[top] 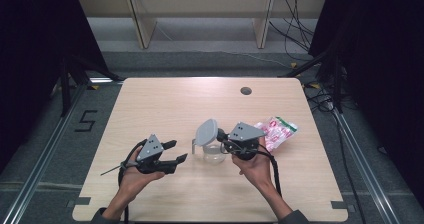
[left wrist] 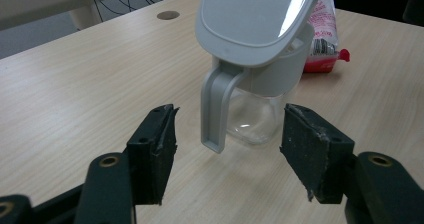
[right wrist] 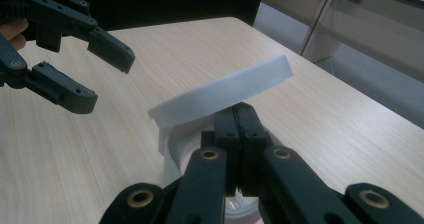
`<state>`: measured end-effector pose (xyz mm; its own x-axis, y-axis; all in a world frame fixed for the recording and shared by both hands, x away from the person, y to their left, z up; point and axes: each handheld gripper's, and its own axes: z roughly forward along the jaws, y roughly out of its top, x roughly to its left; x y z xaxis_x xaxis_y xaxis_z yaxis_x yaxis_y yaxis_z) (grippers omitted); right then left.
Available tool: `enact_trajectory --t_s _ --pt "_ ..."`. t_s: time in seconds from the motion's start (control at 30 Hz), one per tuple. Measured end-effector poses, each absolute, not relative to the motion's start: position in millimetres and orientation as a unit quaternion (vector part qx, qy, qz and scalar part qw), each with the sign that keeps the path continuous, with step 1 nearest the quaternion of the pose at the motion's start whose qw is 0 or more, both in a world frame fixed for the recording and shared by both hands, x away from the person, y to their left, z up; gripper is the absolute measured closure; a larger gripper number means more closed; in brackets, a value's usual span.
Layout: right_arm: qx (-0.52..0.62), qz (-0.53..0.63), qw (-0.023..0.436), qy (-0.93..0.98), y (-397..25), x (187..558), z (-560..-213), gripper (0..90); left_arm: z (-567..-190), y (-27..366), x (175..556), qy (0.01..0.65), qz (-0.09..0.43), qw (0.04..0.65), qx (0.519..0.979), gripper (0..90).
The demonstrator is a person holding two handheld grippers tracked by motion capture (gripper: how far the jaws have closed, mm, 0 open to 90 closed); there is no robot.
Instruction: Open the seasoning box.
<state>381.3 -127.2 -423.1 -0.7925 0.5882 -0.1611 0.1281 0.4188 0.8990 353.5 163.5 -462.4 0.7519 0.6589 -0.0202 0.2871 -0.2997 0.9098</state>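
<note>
The person is working on a small clear jug (top: 212, 151) with a grey collar and a hinged grey lid (top: 206, 132), standing on the tabletop (top: 165, 104) a little right of the middle. The step in hand, as I judge it, is the opening of the lid: it is standing tilted up, well off the rim. The right gripper (right wrist: 239, 115) is reaching over the mouth of the jug, its fingers pressed together right beneath the raised lid; whether they are pinching a tab of it I cannot tell. The left gripper (left wrist: 227, 151) is waiting just beside the jug, its fingers (left wrist: 155, 151) spread wide and holding nothing, and they are pointing at the grey handle (left wrist: 214, 111).

The jug is looking empty; through the glass I am seeing only the tabletop. A red and white packet (top: 276, 130) is lying near, behind the right gripper. The next move probably calls for the left fingers to close on the handle and steady the jug.
</note>
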Motion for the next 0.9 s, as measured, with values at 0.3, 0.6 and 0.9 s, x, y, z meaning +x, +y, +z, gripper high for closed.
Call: enact_trajectory --t_s 0.3,0.6,0.9 --pt "0.215 0.496 0.225 0.811 -113.3 378.6 -417.9 90.0 -467.2 164.6 352.8 0.305 0.182 0.505 0.786 35.8" --pt "0.19 0.502 0.222 0.814 -96.1 377.4 -418.1 89.5 -466.9 165.9 352.1 0.31 0.185 0.505 0.784 35.0" --pt "0.19 0.5 0.22 0.816 -97.8 376.7 -418.8 82.8 -467.6 165.3 350.6 0.3 0.189 0.504 0.788 34.7"
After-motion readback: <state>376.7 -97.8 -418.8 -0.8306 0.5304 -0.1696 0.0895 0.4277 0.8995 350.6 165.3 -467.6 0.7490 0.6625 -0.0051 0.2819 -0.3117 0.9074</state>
